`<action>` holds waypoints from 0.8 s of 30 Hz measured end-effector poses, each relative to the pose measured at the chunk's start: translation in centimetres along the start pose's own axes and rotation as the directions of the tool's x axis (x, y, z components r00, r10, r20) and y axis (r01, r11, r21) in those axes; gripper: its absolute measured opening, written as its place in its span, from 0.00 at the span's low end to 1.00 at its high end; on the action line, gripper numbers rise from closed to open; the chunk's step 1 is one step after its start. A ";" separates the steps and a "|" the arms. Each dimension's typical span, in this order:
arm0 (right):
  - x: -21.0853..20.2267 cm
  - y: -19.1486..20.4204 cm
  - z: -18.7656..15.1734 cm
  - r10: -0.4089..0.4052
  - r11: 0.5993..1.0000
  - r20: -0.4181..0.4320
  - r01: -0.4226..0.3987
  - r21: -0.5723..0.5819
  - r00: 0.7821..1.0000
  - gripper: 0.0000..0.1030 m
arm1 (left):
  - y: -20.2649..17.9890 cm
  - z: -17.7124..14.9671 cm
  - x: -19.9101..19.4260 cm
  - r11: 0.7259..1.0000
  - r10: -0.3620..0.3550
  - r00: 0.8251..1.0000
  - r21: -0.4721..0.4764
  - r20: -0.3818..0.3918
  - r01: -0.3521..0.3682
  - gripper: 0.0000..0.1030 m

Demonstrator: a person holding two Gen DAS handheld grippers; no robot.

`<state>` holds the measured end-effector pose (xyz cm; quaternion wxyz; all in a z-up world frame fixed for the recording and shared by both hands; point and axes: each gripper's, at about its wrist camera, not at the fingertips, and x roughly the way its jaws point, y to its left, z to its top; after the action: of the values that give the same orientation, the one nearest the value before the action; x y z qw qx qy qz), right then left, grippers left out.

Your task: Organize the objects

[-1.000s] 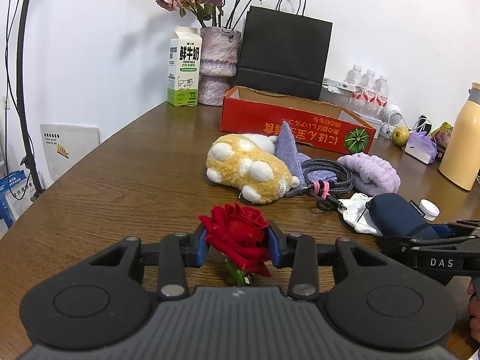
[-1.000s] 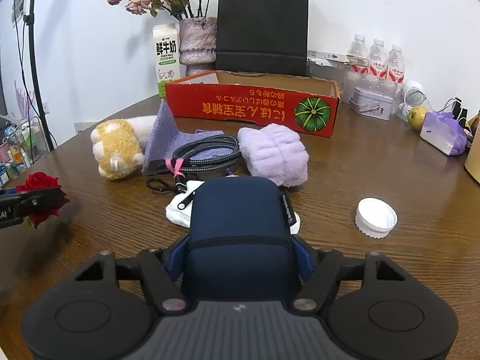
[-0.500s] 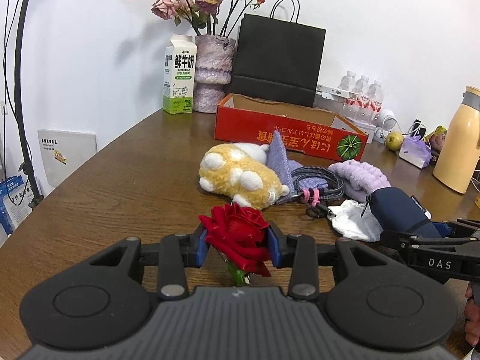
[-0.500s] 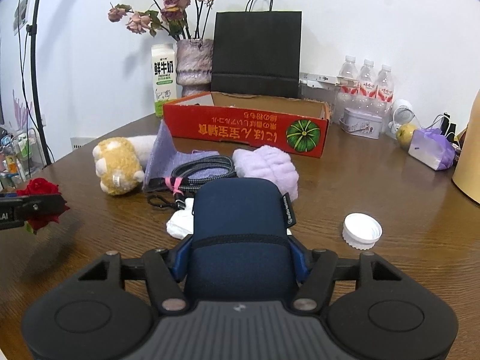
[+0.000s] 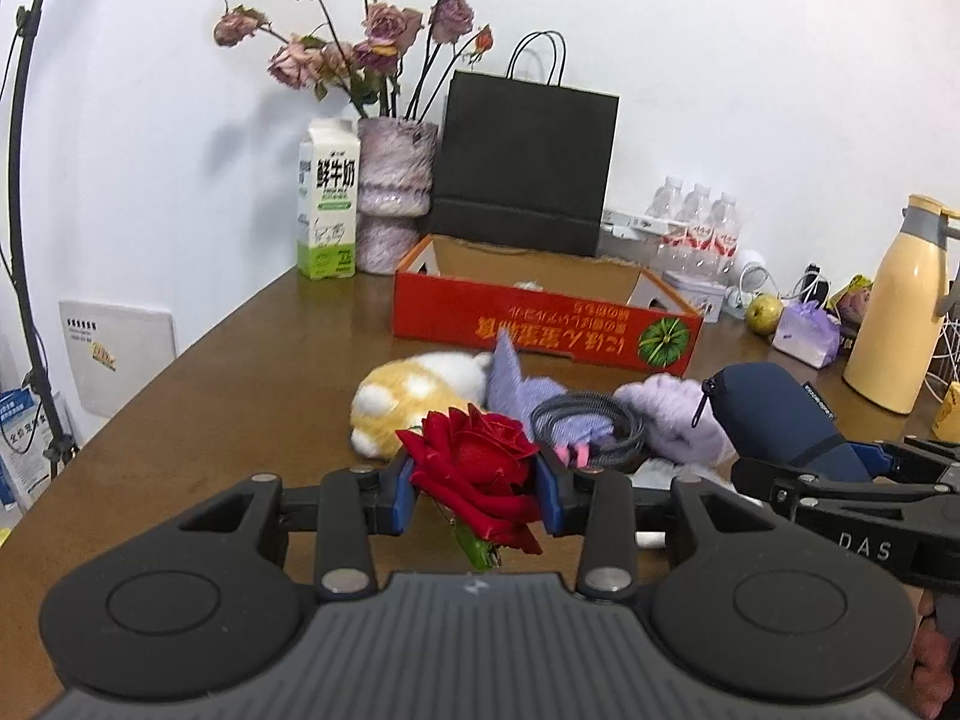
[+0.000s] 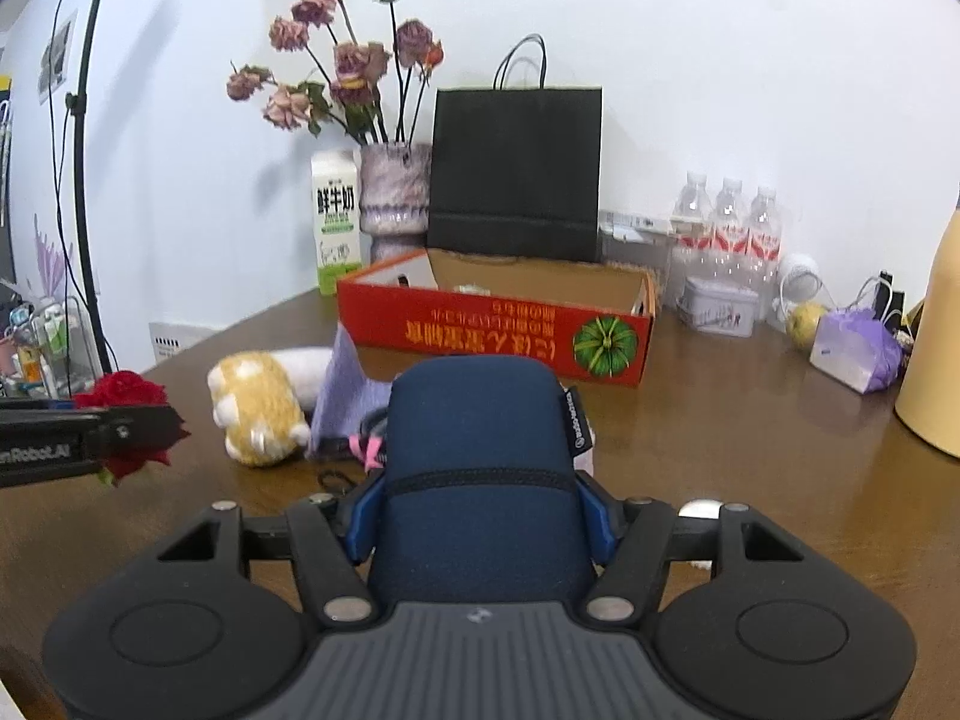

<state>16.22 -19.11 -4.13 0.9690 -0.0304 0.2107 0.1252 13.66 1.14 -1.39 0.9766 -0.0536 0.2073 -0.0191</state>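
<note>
Left gripper (image 5: pixel 475 495): pinches the red rose (image 5: pixel 474 468), above the table (image 5: pixel 198 420).
Right gripper (image 6: pixel 480 516): squeezes the blue pouch (image 6: pixel 480 450).
Red box (image 6: pixel 498 333): at 12 o'clock.

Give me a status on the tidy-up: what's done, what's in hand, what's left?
Done: little to see; something pale barely shows inside the red box. In hand: left gripper is shut on the red rose, right gripper is shut on the navy pouch, both above the table. Left: plush toy, purple cloth, coiled cable and fluffy lilac piece lie loose before the box.
</note>
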 end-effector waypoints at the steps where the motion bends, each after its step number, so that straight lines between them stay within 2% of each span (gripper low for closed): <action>1: 0.0 0.0 0.2 -0.001 1.000 0.006 0.001 0.000 1.000 0.60 | -0.2 0.3 0.1 1.000 -0.001 1.000 0.000 0.006 0.001 0.38; 9: 0.2 -0.2 1.9 -0.002 1.000 0.053 0.002 0.004 0.999 0.60 | -1.6 2.6 1.0 1.000 -0.012 0.999 0.004 0.048 0.012 0.38; 24: 2.9 -1.3 5.4 -0.016 1.000 0.100 0.014 0.026 0.995 0.60 | -3.1 6.0 4.3 1.000 -0.017 0.997 0.000 0.076 0.017 0.38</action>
<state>21.27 -19.11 -0.37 0.9796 -0.0132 0.1632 0.1166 20.02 -1.64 2.63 0.9836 -0.0564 0.1696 -0.0251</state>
